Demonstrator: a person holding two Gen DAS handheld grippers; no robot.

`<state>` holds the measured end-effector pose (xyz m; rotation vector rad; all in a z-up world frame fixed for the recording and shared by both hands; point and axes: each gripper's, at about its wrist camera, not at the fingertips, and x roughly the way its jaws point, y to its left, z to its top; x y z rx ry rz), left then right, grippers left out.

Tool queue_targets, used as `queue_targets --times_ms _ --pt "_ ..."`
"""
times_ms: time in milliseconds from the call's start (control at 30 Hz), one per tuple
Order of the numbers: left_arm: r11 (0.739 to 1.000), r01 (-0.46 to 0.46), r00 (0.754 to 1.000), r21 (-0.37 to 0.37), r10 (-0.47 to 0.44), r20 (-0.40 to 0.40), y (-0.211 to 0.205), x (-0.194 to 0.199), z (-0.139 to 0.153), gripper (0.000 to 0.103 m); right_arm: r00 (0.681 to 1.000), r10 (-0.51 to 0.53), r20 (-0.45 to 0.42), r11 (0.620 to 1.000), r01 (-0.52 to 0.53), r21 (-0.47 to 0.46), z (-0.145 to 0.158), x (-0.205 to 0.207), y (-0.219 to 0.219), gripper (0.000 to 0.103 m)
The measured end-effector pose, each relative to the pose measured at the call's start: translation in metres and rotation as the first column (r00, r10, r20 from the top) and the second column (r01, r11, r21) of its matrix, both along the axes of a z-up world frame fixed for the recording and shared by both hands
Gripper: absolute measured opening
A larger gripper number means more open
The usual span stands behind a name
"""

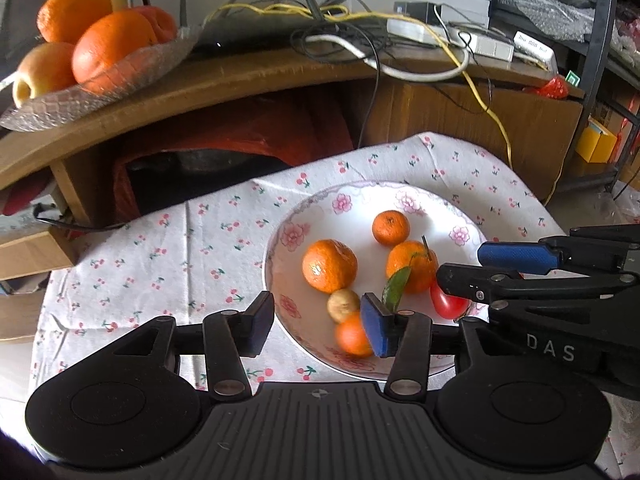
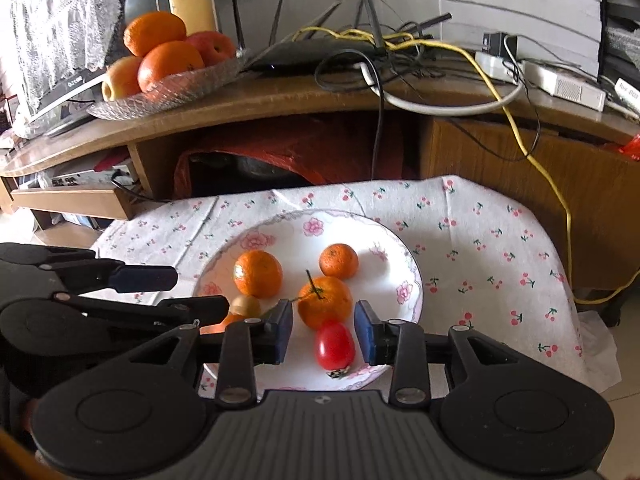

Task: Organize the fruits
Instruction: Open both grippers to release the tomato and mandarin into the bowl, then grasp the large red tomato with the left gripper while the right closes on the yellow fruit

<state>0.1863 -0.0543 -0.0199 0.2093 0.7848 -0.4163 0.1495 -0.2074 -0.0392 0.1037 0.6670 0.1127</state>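
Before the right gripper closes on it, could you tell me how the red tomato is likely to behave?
The tomato looks smooth and glossy, so it may slip between the pads. It is rounded and lies on the plate near the sloping rim, so a nudge would probably roll it. Its skin looks thin; a hard squeeze from the open right gripper could bruise it.

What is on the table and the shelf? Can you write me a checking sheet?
Surface: cherry-print cloth on a low table.
Job's things: flowered plate holding four small oranges, one with a leaf, a red tomato, a small brown fruit.
Clutter: nothing seen on the cloth.
Grippers: left gripper and right gripper, jaws open, empty, over the plate's near side.
Cables: yellow cable, black and white cords on the shelf.
Surroundings: glass dish of oranges and apples, router.
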Motion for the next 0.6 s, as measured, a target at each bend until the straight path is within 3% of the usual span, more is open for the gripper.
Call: queue_targets --times_ms 367,600 --pt "1.000 -0.019 1.000 0.003 0.019 0.008 0.020 -0.019 0.013 0.059 0.999 0.039 0.016 0.999 -0.039 -0.014 0.018 -0.027 0.015 0.037" --pt "0.999 -0.010 1.000 0.040 0.011 -0.009 0.048 -0.057 0.012 0.059 0.997 0.073 -0.007 0.997 -0.073 -0.023 0.019 -0.061 0.029 0.037"
